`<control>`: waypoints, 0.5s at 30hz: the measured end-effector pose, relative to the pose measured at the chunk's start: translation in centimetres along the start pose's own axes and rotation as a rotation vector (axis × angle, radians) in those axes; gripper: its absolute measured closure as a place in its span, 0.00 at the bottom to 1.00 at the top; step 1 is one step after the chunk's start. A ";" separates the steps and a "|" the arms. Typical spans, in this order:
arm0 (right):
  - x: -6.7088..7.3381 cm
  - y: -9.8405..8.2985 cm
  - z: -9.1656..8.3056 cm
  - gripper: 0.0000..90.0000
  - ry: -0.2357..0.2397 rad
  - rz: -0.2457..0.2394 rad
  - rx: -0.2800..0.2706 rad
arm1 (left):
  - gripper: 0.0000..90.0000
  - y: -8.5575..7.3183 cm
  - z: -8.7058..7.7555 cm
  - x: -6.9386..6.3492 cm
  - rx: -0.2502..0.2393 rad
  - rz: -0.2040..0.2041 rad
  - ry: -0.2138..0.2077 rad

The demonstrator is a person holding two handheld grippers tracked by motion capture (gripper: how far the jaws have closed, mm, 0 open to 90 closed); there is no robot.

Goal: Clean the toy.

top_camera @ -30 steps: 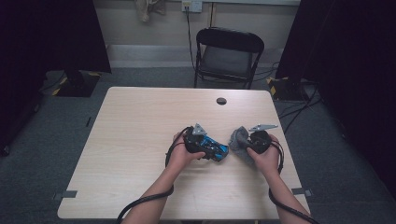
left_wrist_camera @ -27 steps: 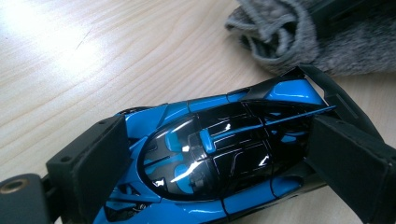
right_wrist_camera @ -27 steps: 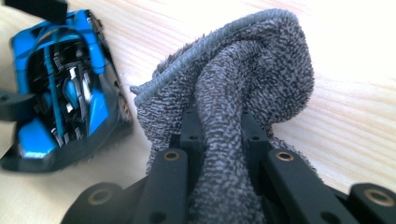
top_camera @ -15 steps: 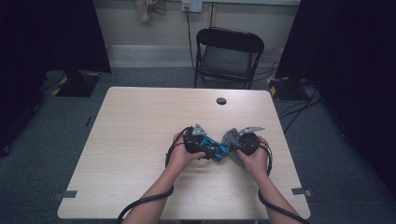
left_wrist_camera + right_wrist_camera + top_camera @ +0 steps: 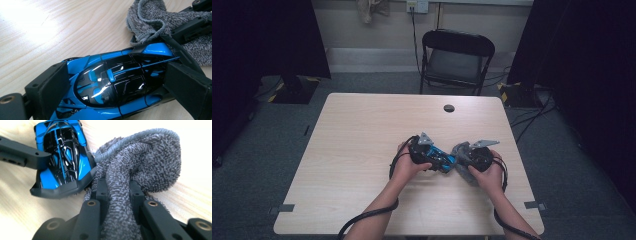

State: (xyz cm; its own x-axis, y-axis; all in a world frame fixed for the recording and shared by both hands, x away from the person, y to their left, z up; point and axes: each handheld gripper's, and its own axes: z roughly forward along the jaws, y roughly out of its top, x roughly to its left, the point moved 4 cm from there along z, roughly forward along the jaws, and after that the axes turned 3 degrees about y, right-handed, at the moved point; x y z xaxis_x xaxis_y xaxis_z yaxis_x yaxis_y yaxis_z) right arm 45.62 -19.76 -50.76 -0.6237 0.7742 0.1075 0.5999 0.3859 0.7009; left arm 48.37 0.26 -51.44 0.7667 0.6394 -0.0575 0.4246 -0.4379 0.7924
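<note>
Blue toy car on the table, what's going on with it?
A person works at the light wooden table with two handheld grippers. The left gripper is clamped across the glossy blue and black toy car, holding it on the tabletop. The right gripper is shut on a bunched grey terry cloth, which sits against one end of the car, apparently to wipe it.

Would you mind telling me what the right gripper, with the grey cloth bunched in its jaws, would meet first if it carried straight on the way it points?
Most likely the blue toy car: the right gripper points its grey cloth at the car's dark end, held by the left gripper. The cloth seems to touch it already, though depth is unclear.
</note>
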 end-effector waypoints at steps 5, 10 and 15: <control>-0.1 -0.3 -0.4 0.85 0.013 -0.002 0.006 | 0.07 0.0 0.0 0.0 0.002 0.001 -0.001; -0.1 -0.6 -0.6 0.85 0.025 -0.007 0.008 | 0.07 0.1 0.0 -0.1 0.006 0.002 -0.004; -0.4 -0.8 -0.8 0.85 0.028 0.007 0.010 | 0.07 0.0 0.0 -0.2 0.004 0.001 -0.004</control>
State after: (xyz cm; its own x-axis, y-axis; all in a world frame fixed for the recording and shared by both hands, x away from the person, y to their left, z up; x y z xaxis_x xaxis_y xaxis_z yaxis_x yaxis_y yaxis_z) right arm 44.99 -20.74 -50.80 -0.6330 0.7629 0.1319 0.6091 0.3856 0.6930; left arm 48.24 0.07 -51.41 0.7689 0.6366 -0.0594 0.4259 -0.4407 0.7902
